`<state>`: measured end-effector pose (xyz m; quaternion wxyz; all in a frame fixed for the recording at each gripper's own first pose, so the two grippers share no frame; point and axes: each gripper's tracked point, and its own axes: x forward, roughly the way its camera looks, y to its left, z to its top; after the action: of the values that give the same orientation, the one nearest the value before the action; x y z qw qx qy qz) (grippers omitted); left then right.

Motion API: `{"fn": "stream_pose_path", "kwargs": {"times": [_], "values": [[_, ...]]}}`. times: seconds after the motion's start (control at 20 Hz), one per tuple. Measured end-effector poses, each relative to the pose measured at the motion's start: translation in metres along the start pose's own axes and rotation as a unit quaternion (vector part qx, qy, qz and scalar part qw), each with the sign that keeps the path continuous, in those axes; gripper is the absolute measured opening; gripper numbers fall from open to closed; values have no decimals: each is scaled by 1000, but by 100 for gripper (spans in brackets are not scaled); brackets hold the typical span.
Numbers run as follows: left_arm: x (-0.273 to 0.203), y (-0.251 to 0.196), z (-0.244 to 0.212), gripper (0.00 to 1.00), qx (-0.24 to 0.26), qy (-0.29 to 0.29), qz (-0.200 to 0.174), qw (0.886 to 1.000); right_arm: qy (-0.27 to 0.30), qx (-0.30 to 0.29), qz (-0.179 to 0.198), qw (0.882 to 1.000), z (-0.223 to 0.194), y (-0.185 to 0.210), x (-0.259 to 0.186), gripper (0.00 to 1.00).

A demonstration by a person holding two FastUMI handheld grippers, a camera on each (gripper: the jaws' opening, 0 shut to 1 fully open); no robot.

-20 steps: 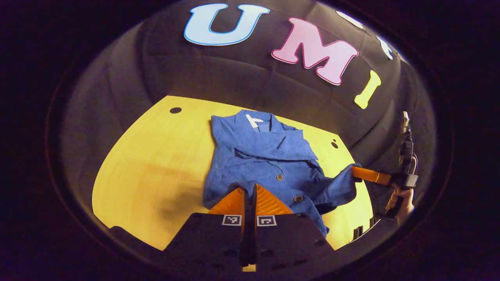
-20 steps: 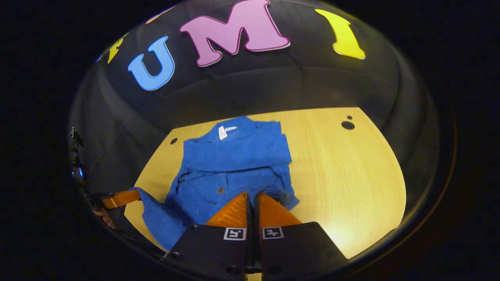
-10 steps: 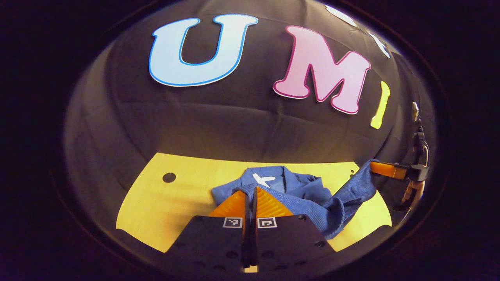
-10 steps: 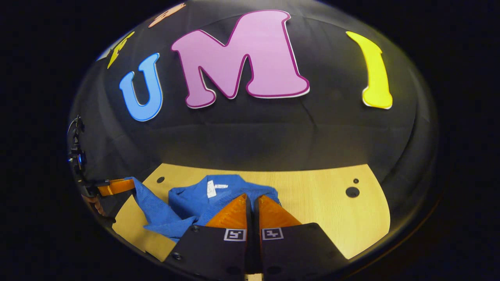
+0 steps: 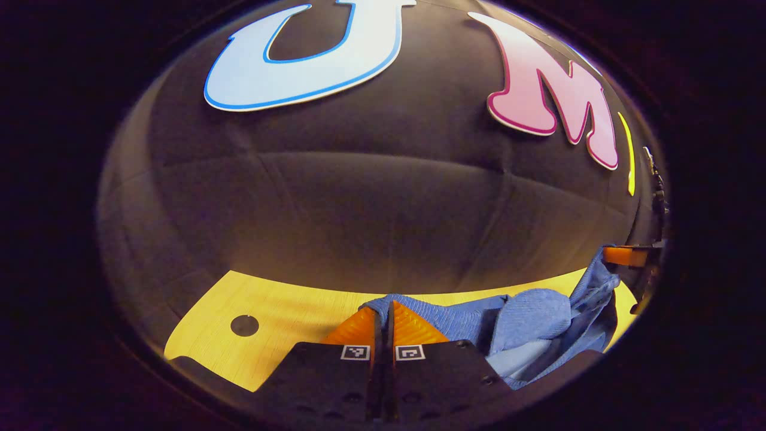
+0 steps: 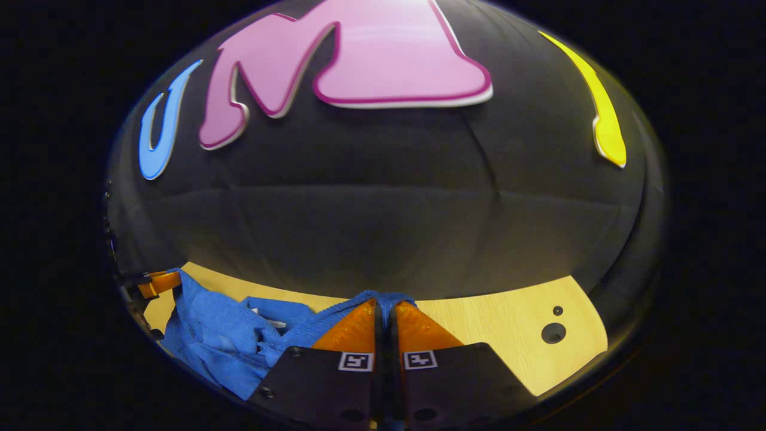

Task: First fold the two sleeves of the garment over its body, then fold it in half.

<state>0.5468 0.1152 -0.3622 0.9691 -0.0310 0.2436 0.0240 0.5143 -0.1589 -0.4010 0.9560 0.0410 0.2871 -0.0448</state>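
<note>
On the table [image 5: 281,299], low in both views: garment [image 5: 532,326], blue knit, bunched and draped between the two grippers. Left gripper [image 5: 383,312]: fingers closed on a pinched edge of the cloth. Right gripper [image 6: 383,308]: fingers likewise closed on an edge. Both edges are held raised, judged so that the lower half can be carried over for the fold in half. Sleeves cannot be made out within the bunched cloth; the garment's far part is cut off.

Black cloth wall [image 5: 371,197] behind pale wooden desk [image 6: 508,326] with round holes [image 6: 553,333]; warm overhead light.
</note>
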Motion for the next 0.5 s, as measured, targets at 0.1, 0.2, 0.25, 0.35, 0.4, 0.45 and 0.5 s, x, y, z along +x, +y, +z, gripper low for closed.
{"fn": "stream_pose_path", "kwargs": {"times": [0.1, 0.2, 0.25, 0.35, 0.4, 0.45, 0.5], "values": [[9, -4, -24, 29, 10, 37, 7, 999, 20, -14, -19, 1000, -16, -15, 3, 27], [-1, -3, -40, 83, 13, 59, 32, 998, -1, -27, -38, 999, -14, -27, -8, 63], [-10, -6, -37, 83, 12, 44, 41, 998, -18, -24, -41, 999, -11, -28, -19, 82], [-36, -10, -21, 83, 14, -2, 56, 998, -51, -4, -38, 998, -3, -30, -46, 95], [-56, -12, -11, 83, 15, -25, 62, 998, -69, 2, -35, 997, 3, -28, -64, 97], [-78, -14, -1, 83, 10, -50, 64, 997, -93, 7, -37, 995, 11, -28, -86, 96], [-103, -19, 9, 83, 0, -73, 57, 996, -115, 7, -35, 993, 16, -26, -110, 96]]}}
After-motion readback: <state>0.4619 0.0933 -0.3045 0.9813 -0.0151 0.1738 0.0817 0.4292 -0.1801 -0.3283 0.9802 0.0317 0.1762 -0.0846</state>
